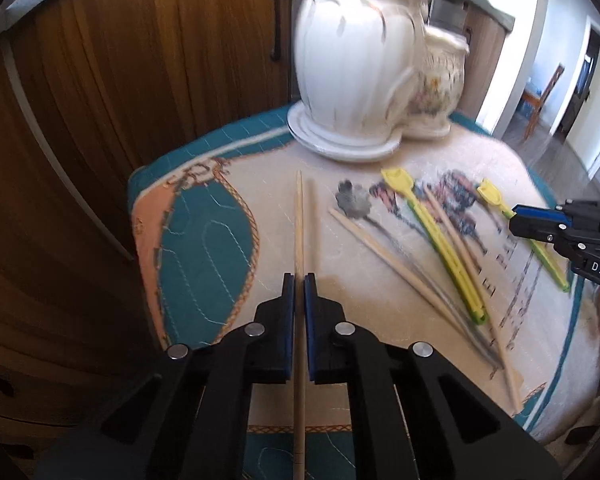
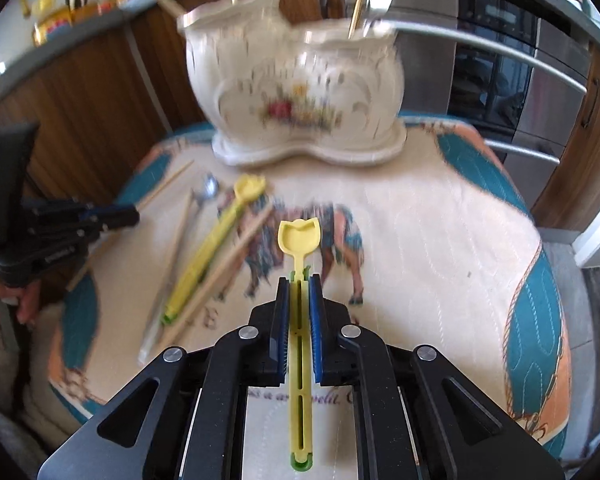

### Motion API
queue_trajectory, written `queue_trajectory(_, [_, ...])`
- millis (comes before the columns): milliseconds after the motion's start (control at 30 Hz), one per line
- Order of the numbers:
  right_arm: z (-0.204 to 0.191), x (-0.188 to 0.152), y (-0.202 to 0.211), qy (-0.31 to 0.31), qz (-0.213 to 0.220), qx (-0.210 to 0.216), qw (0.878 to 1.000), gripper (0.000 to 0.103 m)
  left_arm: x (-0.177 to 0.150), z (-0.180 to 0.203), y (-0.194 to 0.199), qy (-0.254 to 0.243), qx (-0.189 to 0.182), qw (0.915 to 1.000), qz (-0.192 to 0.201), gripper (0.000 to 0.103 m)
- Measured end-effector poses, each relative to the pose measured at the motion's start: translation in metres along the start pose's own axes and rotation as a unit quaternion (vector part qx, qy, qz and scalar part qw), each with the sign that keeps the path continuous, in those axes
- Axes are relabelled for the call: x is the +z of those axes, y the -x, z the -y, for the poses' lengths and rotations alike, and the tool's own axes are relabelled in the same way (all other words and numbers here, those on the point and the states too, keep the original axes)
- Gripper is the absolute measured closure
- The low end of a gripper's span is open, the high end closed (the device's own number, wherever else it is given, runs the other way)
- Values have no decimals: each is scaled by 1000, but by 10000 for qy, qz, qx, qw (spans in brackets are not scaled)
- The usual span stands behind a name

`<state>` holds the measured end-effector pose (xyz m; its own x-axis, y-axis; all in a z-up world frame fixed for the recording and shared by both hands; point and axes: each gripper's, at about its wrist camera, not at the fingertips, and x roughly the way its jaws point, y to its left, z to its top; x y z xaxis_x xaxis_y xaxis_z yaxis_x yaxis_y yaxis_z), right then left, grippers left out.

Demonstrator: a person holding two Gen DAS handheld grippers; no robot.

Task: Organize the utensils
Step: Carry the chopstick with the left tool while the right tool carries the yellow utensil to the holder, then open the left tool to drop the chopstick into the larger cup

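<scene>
My left gripper (image 1: 299,280) is shut on a wooden chopstick (image 1: 299,224) that points toward the white two-part ceramic holder (image 1: 356,64). My right gripper (image 2: 299,280) is shut on a yellow plastic spoon (image 2: 299,236) with a green end, held above the cloth. The holder (image 2: 296,92) stands at the table's far edge with chopsticks and forks in it. On the cloth lie another yellow spoon (image 1: 432,232), a metal spoon (image 1: 354,200) and two more chopsticks (image 1: 388,256). The right gripper also shows in the left wrist view (image 1: 540,220), the left gripper in the right wrist view (image 2: 112,216).
A quilted cloth with a horse picture (image 2: 420,240) covers the small round table. Wooden cabinet doors (image 1: 120,100) stand behind it on the left, an oven with steel rails (image 2: 500,80) on the right.
</scene>
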<state>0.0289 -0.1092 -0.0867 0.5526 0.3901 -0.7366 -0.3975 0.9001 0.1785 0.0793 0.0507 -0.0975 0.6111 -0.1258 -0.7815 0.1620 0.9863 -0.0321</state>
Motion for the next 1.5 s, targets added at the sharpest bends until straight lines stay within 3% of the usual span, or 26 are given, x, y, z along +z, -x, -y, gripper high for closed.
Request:
queue_trajectory(167, [6, 23, 26, -99, 746, 92, 9971, 92, 19, -24, 36, 465, -329, 9935, 990, 98])
queue_trajectory(367, [12, 65, 51, -161, 1700, 166, 9852, 92, 68, -28, 71, 483, -283, 9762, 2094, 98])
queue_trajectory(533, [25, 109, 54, -358, 2178, 395, 9745, 92, 118, -25, 81, 352, -443, 9609, 2711, 98])
queue_trajectory(667, [39, 137, 45, -721, 2625, 689, 9598, 92, 155, -23, 75, 534, -950, 9417, 3182, 98])
queue_trajectory(800, [51, 157, 27, -996, 2821, 816, 9507, 92, 176, -19, 63, 657, -1181, 9243, 3570, 98])
queue_trajectory(933, [57, 164, 13, -1081, 3003, 874, 9437, 92, 184, -15, 55, 713, -1252, 9124, 3831, 98])
queue_trajectory(1167, [59, 159, -7, -1190, 3098, 882, 9392, 92, 183, -15, 32, 933, -1272, 9093, 3851, 98])
queue_trajectory(1500, [58, 149, -11, -1068, 3231, 730, 9375, 92, 165, -21, 20, 914, -1368, 9160, 3658, 98])
